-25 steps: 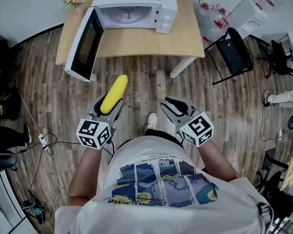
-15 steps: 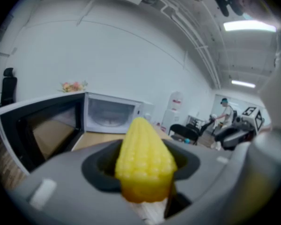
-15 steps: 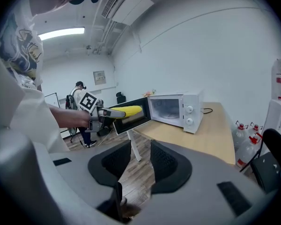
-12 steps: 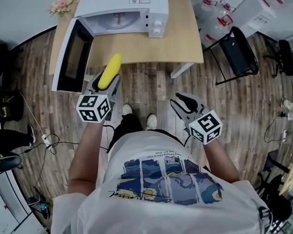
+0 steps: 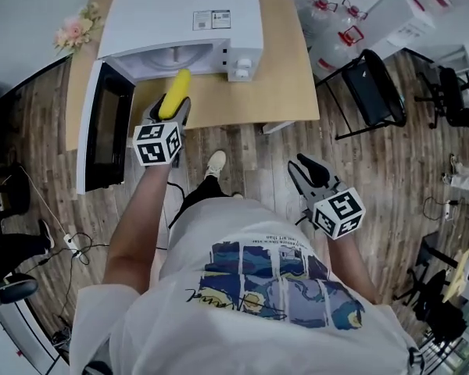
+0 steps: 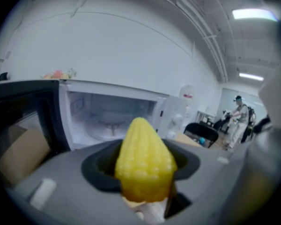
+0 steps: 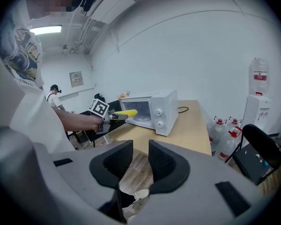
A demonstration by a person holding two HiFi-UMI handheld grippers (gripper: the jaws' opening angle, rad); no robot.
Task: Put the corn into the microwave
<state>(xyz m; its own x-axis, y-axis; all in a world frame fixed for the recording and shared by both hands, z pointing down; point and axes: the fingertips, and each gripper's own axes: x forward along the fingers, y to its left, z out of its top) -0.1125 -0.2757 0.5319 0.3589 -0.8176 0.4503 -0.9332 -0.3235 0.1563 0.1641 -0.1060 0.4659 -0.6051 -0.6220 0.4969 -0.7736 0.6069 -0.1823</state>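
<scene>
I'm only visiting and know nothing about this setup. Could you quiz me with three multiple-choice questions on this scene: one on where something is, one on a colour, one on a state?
1. Where is the corn?
A) on the floor
B) in the left tongs, just before the microwave's opening
C) on a chair

2. What colour is the microwave's casing?
A) black
B) red
C) white

3. How is the microwave's door?
A) swung open
B) shut
C) taken off

Answers:
1 B: the yellow cob sticks out of the tongs toward the cavity.
2 C: its top and front are white.
3 A: the door stands out to the side and the cavity shows.
</scene>
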